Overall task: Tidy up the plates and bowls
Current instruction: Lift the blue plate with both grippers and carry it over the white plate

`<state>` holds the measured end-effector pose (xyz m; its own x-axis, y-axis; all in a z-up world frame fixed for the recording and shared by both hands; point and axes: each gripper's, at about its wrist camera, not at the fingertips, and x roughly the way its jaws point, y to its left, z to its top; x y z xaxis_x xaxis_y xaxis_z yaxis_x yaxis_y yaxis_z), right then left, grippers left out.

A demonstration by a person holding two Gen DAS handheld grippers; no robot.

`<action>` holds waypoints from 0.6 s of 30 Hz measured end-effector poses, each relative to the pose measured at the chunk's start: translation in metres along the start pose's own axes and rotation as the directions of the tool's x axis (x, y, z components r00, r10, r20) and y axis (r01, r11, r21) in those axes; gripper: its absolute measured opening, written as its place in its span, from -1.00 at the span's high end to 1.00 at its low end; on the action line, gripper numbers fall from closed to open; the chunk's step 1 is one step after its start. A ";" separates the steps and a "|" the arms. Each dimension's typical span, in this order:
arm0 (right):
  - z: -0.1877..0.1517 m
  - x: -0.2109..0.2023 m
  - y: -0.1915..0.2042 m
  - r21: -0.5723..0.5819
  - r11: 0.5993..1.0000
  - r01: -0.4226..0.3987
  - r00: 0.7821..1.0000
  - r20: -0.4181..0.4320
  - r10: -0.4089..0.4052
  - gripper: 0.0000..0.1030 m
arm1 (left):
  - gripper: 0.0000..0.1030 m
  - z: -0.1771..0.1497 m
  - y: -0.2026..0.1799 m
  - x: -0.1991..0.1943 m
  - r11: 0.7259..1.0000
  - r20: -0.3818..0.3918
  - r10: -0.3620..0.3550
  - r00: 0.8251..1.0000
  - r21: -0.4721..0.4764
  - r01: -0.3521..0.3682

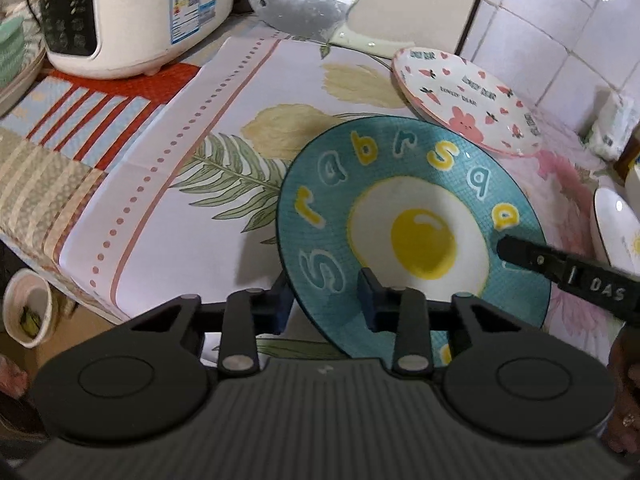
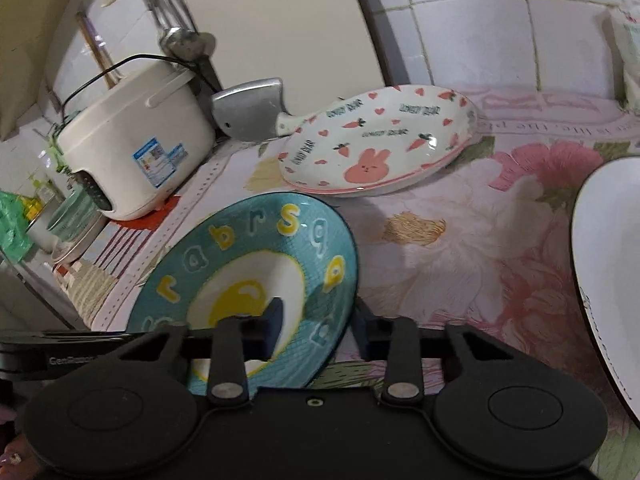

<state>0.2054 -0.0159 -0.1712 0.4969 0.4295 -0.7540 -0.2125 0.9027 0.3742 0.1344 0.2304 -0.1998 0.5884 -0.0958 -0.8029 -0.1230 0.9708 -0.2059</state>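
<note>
On the cloth-covered table [image 1: 168, 200], teal egg plate [image 1: 412, 236] tilted up off the cloth, straddled at its near rim by left hand-held gripper [image 1: 326, 304] and right hand-held gripper [image 2: 316, 330], both spread, likely for shared lifting toward bunny plate [image 2: 380, 140].

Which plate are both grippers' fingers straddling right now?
The teal fried-egg plate, straddled at its rim by the left gripper and right gripper. The bunny plate and white plate sit apart, untouched.
</note>
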 end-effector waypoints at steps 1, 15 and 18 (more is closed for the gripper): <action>0.000 0.003 -0.003 0.008 1.000 0.002 1.000 -0.016 -0.001 0.60 | 0.44 0.000 0.002 0.000 1.000 0.000 -0.007 1.000 -0.018 0.007; 0.005 0.002 -0.001 0.003 1.000 -0.001 0.999 -0.032 0.001 0.58 | 0.45 0.007 -0.005 -0.001 0.994 -0.020 0.055 0.998 -0.096 -0.057; 0.005 -0.010 0.000 -0.047 0.999 -0.026 0.999 -0.025 0.024 0.60 | 0.45 0.006 -0.011 -0.010 0.996 -0.003 0.065 0.998 -0.066 -0.065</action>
<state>0.2049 -0.0205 -0.1606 0.4704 0.4520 -0.7579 -0.2647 0.8916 0.3674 0.1345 0.2224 -0.1859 0.5768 -0.0333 -0.8162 -0.2132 0.9584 -0.1897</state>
